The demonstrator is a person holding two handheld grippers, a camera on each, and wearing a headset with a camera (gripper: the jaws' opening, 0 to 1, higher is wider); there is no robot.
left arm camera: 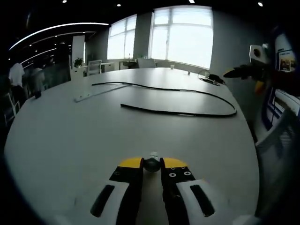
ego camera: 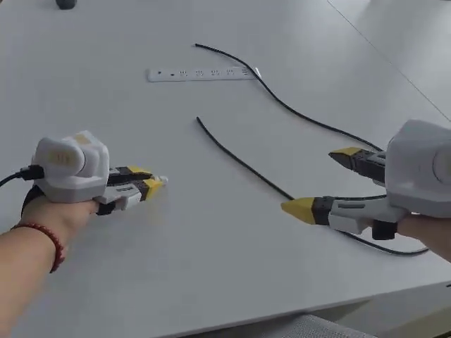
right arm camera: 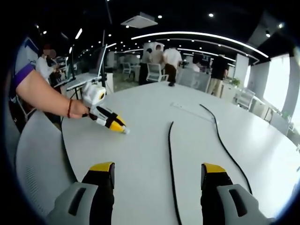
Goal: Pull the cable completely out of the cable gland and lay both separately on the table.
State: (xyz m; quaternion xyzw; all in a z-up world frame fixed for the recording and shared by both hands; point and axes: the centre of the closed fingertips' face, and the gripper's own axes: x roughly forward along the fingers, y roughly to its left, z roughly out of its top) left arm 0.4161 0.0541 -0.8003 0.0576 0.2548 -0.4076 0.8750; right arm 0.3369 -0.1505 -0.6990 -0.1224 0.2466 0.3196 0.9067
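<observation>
Head view puts my left gripper (ego camera: 156,184) at the left of the frame, low over the bench (ego camera: 211,267). Its jaws are closed to a sliver on the gland (ego camera: 163,181), a small pale piece poking out past the yellow tips. In the left gripper view the gland (left arm camera: 151,163) sits pinched between those tips with no cable through it. So I judge the pull is done, and I hold the gland this low only to set it down.

The cable (ego camera: 239,160) lies loose on the bench as one long black U. It runs from the upper middle of the frame round to the lower right, well apart from the gland.

My right gripper (ego camera: 324,181) hovers at the right of the frame, jaws wide apart and holding nothing. One run of cable passes under the gap between them. I judge the jaws are spread like that because the cable is let go. What's left is releasing the gland, clear of the cable.
</observation>
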